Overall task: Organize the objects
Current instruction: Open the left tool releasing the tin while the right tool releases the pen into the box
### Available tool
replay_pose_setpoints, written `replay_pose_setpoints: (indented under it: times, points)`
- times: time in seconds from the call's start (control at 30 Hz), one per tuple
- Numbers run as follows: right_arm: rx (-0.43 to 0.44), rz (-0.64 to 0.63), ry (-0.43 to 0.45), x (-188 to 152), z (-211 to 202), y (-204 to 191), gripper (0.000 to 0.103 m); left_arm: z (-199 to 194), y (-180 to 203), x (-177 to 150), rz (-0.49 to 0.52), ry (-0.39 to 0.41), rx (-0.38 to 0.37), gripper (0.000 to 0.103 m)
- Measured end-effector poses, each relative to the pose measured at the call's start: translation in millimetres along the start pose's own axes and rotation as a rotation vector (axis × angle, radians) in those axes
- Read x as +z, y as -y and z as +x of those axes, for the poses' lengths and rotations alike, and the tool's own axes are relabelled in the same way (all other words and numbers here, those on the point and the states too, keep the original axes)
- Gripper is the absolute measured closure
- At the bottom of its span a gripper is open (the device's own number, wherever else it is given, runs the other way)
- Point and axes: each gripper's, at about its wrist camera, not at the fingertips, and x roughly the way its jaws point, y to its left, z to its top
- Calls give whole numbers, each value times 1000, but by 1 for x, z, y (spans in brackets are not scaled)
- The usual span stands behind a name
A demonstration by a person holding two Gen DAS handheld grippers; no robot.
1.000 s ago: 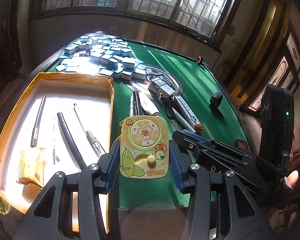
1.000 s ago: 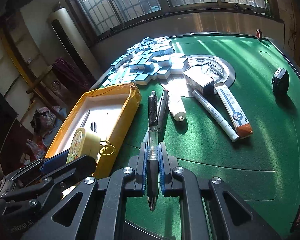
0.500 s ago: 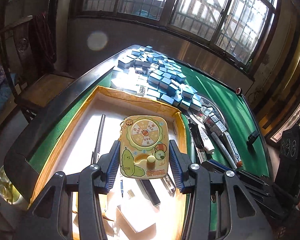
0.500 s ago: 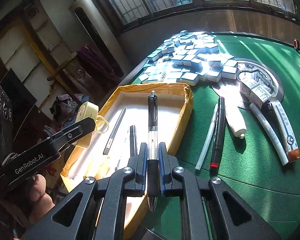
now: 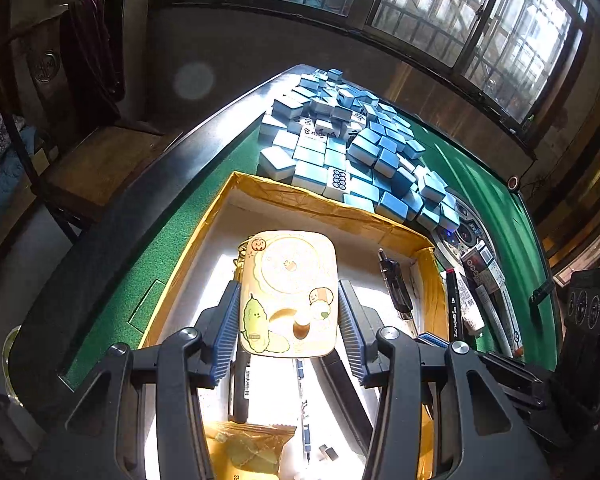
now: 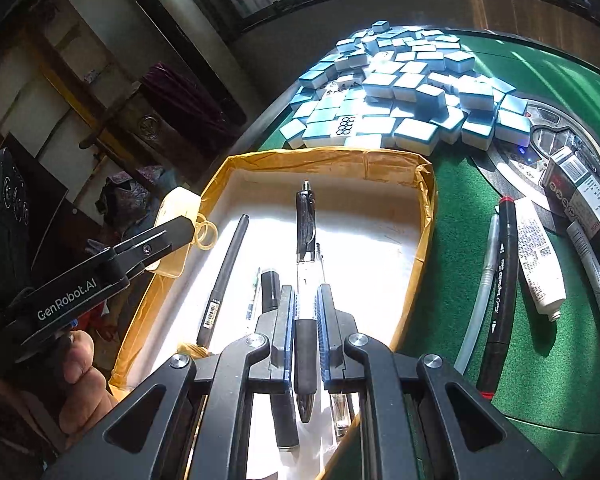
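Observation:
My left gripper (image 5: 288,316) is shut on a yellow cartoon toy card (image 5: 288,292) and holds it over the yellow-rimmed box (image 5: 320,204). My right gripper (image 6: 304,308) is shut on a clear pen with a black grip (image 6: 306,264) and holds it over the same box (image 6: 324,160). The left gripper with the toy (image 6: 172,236) shows at the box's left rim in the right wrist view. Several pens (image 6: 224,276) and a snack packet (image 5: 248,448) lie inside the box.
A heap of blue mahjong tiles (image 5: 352,152) lies on the green table (image 6: 540,380) behind the box. A black marker (image 6: 500,292), a white pen (image 6: 480,300), a white tube (image 6: 540,264) and a small carton (image 6: 580,192) lie right of the box.
Both grippers have moved left from the green felt to above the box, each keeping its object. The box now fills the middle of both views.

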Motion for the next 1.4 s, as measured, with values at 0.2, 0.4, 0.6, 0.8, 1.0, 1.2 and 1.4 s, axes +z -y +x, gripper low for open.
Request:
replay_pose_setpoints:
  times: [0.2,0.4,0.6,0.8,1.0,1.2,1.4]
  points:
    - [-30,7,-31,10,18,2,93,26,1,7,3,-64,4,58]
    - [-78,-9,-60,14,32,4,93,41,4,8,23,-103,22,58]
    - [-140,-55,-47,14,37,1,94,57,10,5,56,-151,64,58]
    - [-208,-115,-26,12,42,-6,93,65,13,1,86,-173,91,58]
    - [-218,-122,-14,11,43,-7,93,67,10,2,51,-177,64,57]
    - [-182,-120,-1,10,41,-7,89,63,4,1,-12,-190,8,57]
    - [-34,-64,18,8,16,-6,63,28,6,-6,-50,-130,-33,50]
